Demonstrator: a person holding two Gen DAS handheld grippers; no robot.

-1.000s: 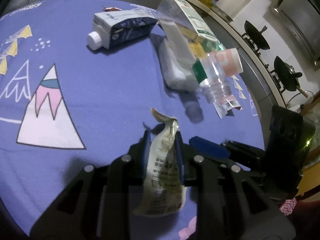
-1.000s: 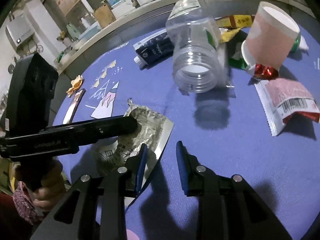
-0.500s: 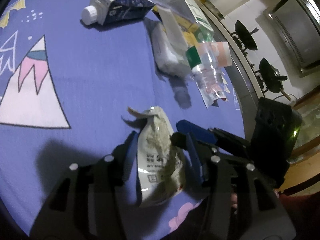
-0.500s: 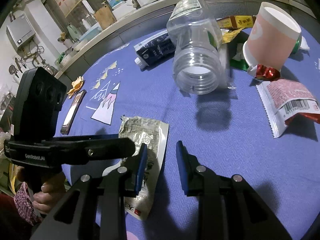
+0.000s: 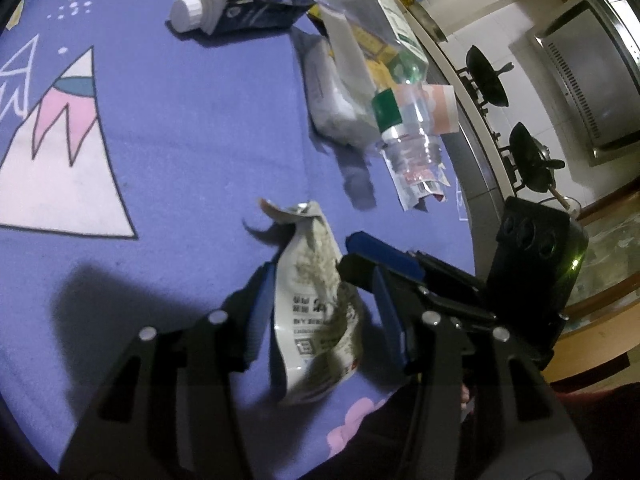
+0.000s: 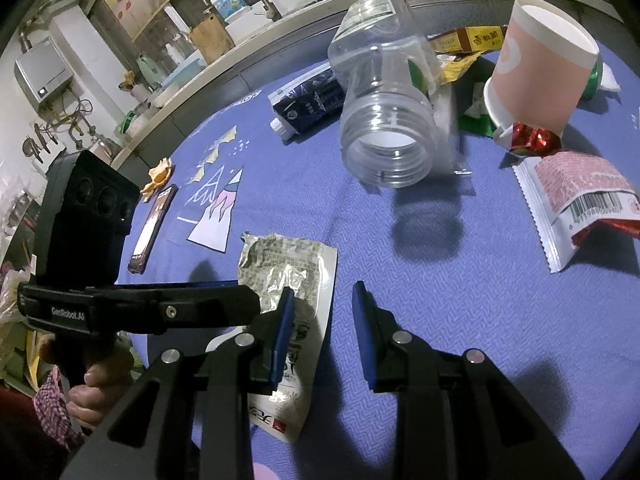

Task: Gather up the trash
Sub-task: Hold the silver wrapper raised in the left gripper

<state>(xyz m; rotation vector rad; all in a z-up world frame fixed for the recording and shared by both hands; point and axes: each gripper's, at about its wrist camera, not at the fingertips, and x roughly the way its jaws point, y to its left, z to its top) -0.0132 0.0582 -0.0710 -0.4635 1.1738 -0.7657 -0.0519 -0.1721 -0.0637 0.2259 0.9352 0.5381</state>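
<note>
The torn silver-and-white foil snack wrapper [image 5: 316, 312] lay flat on the blue printed tablecloth [image 5: 192, 128], near the table's front edge, between the two grippers. The left gripper [image 5: 320, 312] had its jaws apart, having just been opening; the wrapper sat between them, but the pads weren't pressing it. The right gripper [image 6: 323, 332] was also apart with nothing in the gap, and its left finger overlapped the wrapper's edge in that view; I couldn't tell if it touched.

Handling, as a judgement: the wrapper was empty, near weightless, limp and crinkly, with slick foil. It would fold rather than resist and slide on the cloth if pushed. Best bite was across the crumpled middle or the raised torn top, where there was thickness for the pads. The flat lower edge would need scraping.

Containers:
- The clear plastic wide-mouth jar [image 6: 384, 112] lay on its side, lid off, mouth toward the right camera; it looked empty. Light and stiff but round, so likely to roll.
- The pink paper cup [image 6: 536, 72] was tipped against other litter with its opening facing away; contents not visible.
- The dark blue drink carton with white cap [image 5: 236, 8] lay on its side, capped; fill unknown.
- The red-and-white snack packet [image 6: 576, 204] was torn open and looked flat.

No bin or bag showed in either view.
</note>
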